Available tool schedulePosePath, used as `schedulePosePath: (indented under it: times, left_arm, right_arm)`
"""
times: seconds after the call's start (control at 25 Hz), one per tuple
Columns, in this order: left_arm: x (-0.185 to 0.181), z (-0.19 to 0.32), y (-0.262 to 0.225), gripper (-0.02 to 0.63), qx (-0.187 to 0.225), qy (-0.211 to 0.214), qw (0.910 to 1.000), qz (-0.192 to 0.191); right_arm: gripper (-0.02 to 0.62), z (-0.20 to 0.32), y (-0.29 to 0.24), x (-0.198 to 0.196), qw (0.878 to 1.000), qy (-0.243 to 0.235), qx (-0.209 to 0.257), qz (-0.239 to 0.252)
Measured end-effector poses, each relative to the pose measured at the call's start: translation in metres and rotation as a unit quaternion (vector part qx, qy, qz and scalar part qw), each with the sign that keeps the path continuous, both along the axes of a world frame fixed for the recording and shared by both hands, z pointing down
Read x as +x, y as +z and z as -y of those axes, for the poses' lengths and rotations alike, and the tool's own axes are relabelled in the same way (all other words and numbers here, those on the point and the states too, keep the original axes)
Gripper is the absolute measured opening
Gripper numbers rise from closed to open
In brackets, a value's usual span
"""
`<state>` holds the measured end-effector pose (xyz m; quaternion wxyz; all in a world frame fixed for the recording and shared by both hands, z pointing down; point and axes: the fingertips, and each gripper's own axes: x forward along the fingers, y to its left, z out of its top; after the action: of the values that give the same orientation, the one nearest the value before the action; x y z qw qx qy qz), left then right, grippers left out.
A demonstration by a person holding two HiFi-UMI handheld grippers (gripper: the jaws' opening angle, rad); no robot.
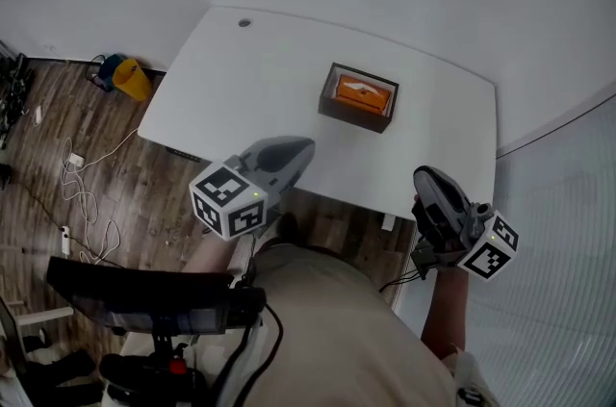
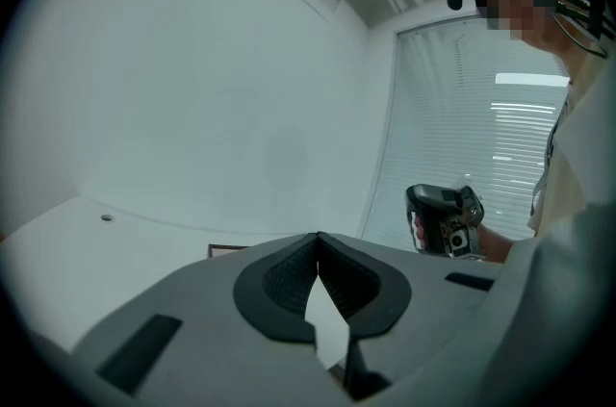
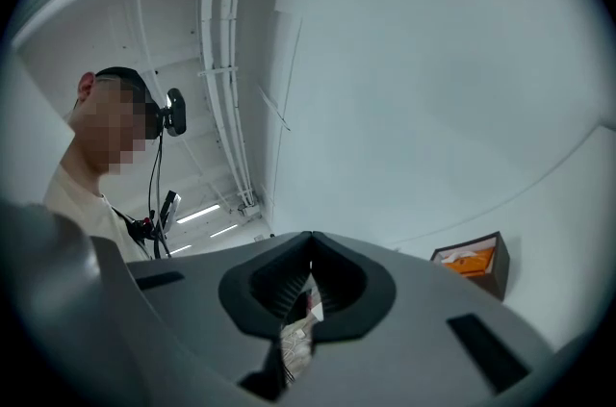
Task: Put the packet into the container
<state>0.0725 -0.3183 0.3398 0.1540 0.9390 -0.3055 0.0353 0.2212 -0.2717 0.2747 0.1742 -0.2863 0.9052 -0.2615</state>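
At the white table, we hold the left gripper and right gripper by its near edge, each with jaws shut tight on nothing. The orange packet lies inside the dark container, mid-table, well apart from both.

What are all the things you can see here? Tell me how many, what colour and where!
table: one, white, middle of the room
container: one, dark, on the table
packet: one, orange, inside the container
yellow thing: one, on the floor at left, too small to name
cables: a few, white, on the wooden floor at left
chair: one, black, bottom left
left gripper: one, grey, shut, empty, by the table's near edge
right gripper: one, dark grey, shut, empty, by the table's near right corner
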Motion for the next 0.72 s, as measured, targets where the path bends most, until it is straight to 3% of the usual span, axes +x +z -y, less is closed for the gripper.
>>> schedulePosePath:
  times: [0.2, 0.4, 0.72]
  left_arm:
    - [0.041, -0.059, 0.0, 0.011, 0.0, -0.004, 1.0, -0.002]
    - [0.057, -0.116, -0.005, 0.011, -0.007, -0.013, 0.9998, 0.014]
    - [0.004, -0.171, -0.018, 0.01, -0.004, -0.085, 0.9962, 0.017]
  right_arm:
    - [0.017, -0.065, 0.007, 0.04, 1.0, -0.006, -0.008, 0.022]
    - [0.017, -0.116, 0.004, 0.054, 0.998, -0.029, -0.024, 0.044]
    - [0.017, -0.149, 0.005, 0.013, 0.993, -0.098, -0.034, 0.048]
